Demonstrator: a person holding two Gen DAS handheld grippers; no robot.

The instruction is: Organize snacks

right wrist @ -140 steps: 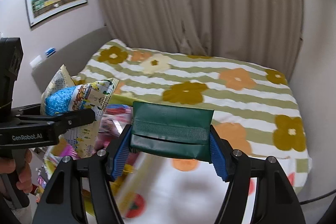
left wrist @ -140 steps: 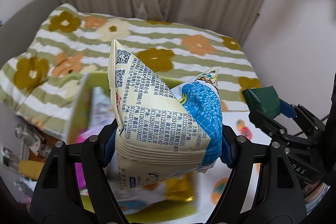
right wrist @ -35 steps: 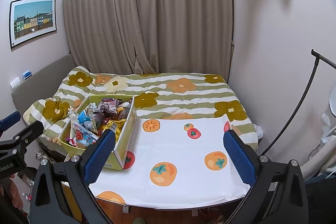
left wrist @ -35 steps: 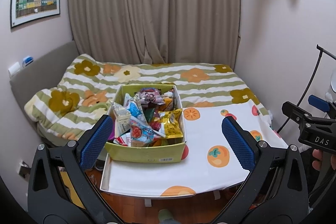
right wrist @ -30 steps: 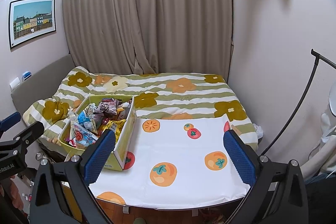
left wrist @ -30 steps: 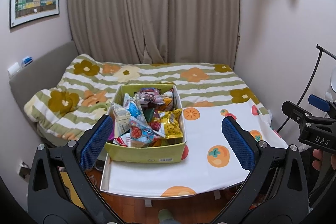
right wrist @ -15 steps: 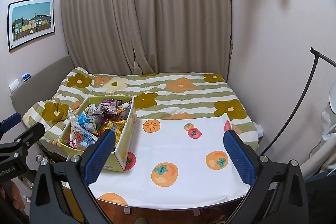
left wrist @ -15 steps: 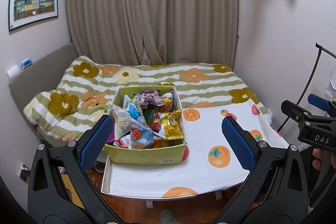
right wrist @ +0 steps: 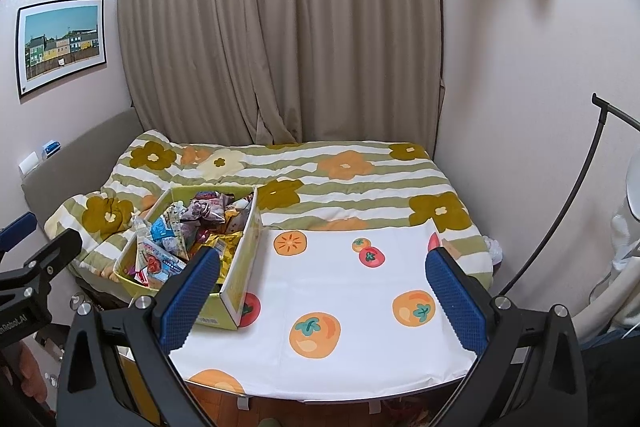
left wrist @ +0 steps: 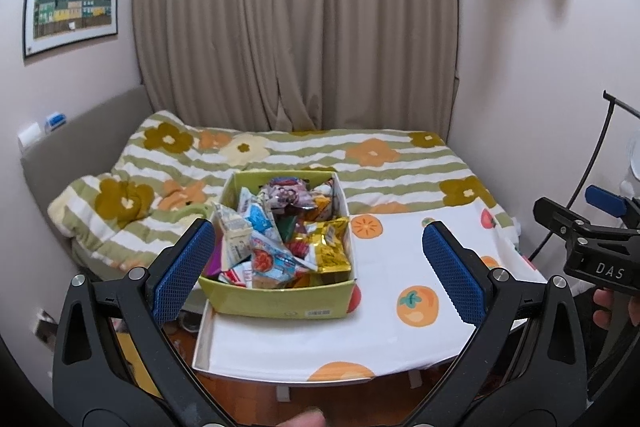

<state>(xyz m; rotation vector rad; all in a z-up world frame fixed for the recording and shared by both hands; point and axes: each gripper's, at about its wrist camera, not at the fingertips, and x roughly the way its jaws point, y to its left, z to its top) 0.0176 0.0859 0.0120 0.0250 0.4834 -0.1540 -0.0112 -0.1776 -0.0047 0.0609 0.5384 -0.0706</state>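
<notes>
Left wrist view: a tabletop [left wrist: 384,323] under a white cloth printed with orange fruit stands before a bed [left wrist: 360,163] with a green-striped flowered cover; beige curtains [left wrist: 296,27] hang behind, and a framed picture [left wrist: 72,5] is on the left wall. The green box [left wrist: 280,303] sits on the tabletop's left part, heaped with snack packets [left wrist: 280,239], a gold one [left wrist: 330,251] nearest its right wall. The left gripper [left wrist: 316,263] is held back and above, its jaws spread wide with nothing between the blue pads [left wrist: 182,269]; the box shows in the left half of the gap, well beyond the tips. At the right edge the right gripper [left wrist: 592,231] shows side-on, with fingers of a hand [left wrist: 612,307] below it. Nothing lies between the jaws and the box. 4.7 s ago these jaws pinched a cream-and-blue packet close over the box; now they are empty and far back.

Right wrist view: same room, with a dark curved stand [right wrist: 560,227] at the right wall. The box [right wrist: 240,291] lies left of centre, its right wall just behind the left pad [right wrist: 188,291] of the right gripper [right wrist: 324,287]. The jaws stand wide apart and empty over bare cloth. The left gripper [right wrist: 36,267] shows at the left edge. Earlier these jaws held a dark green pouch; it is no longer between them.
</notes>
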